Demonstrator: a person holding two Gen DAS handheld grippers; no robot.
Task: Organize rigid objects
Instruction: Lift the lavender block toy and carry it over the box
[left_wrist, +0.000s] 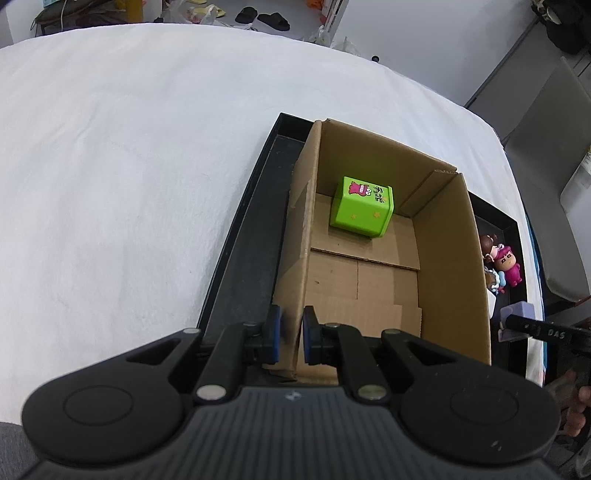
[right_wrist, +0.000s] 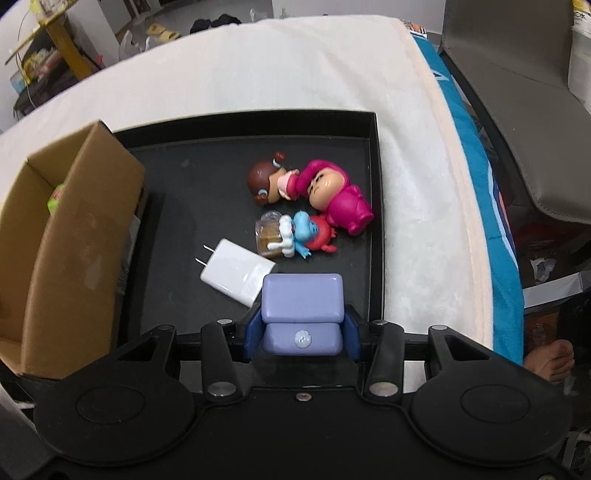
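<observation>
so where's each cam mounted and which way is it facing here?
Left wrist: on the left hand-held gripper, looking down into the cardboard box with the green cube; its pads straddle the box's near wall.
Right wrist: on the right hand-held gripper, looking down at the black tray of toys; it clamps a lavender case; a bare foot shows.
Shared: box, tray, cube, pink figure.

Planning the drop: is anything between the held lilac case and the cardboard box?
Only the brown cardboard box's own tall side wall; the lilac plastic case, clamped in the right tool, must clear it.
</observation>
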